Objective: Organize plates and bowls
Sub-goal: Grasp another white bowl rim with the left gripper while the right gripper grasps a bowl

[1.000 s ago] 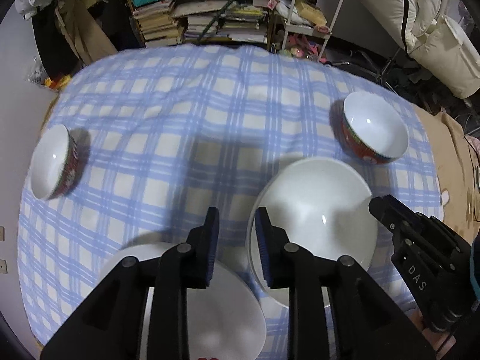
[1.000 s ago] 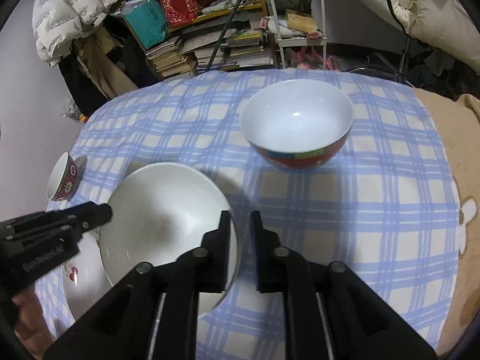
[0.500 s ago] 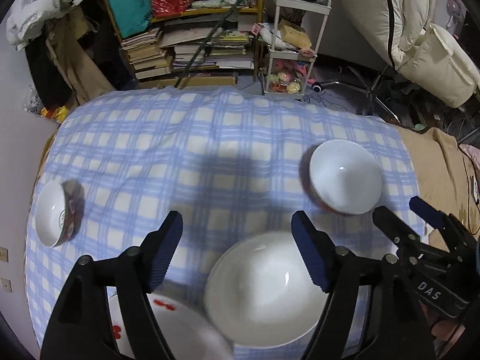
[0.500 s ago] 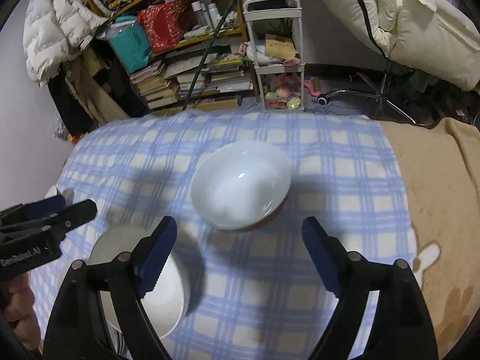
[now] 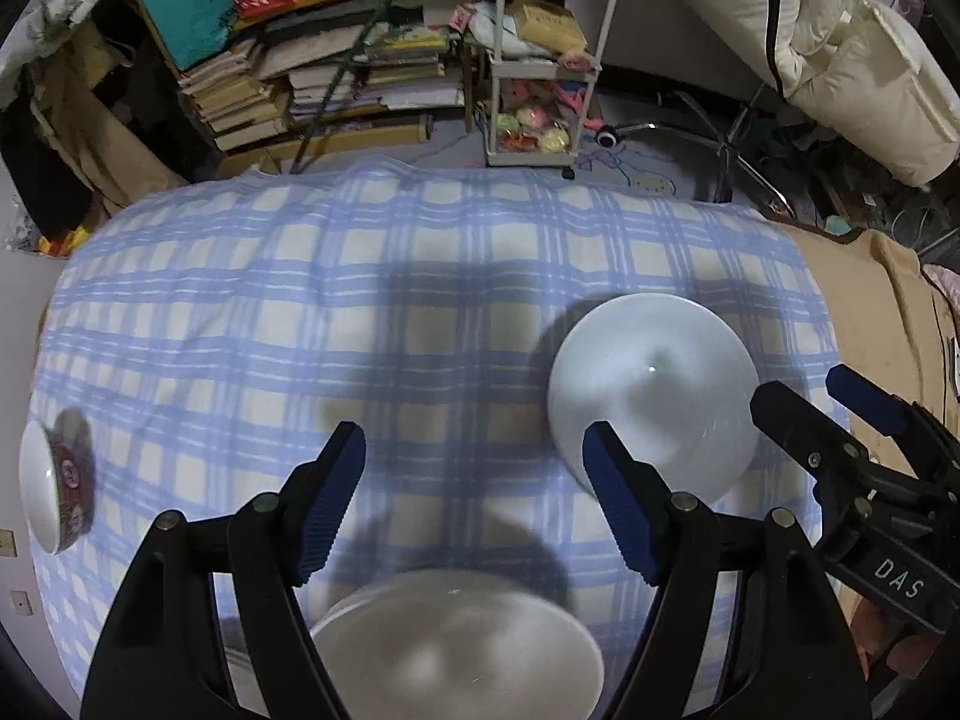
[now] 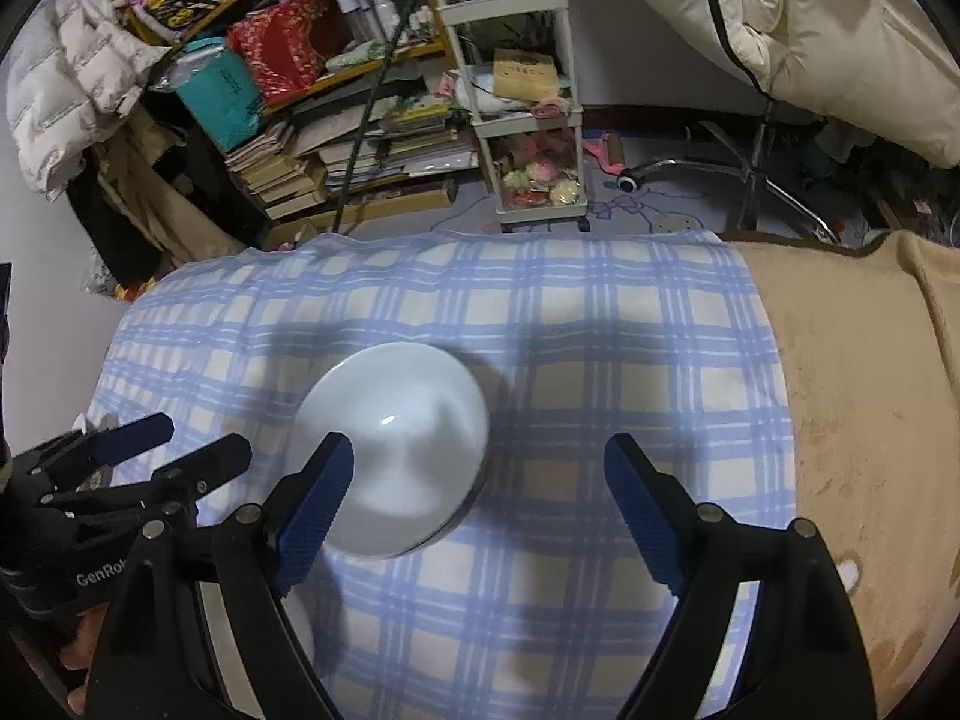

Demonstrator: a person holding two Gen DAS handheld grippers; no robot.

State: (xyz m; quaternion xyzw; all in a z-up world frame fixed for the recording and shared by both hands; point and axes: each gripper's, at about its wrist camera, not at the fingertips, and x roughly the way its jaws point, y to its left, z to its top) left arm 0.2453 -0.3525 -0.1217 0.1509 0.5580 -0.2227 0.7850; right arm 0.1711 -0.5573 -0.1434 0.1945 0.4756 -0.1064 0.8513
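While jaws gape, bowl [image 6: 390, 450] lies ahead.

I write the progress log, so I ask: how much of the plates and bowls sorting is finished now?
Done: little that I can confirm. One white plate lies near the left gripper, too blurred to show a stack. In hand: nothing, and the right gripper is open too. Left: the large bowl and small red-patterned bowl stand far apart on the checked cloth.
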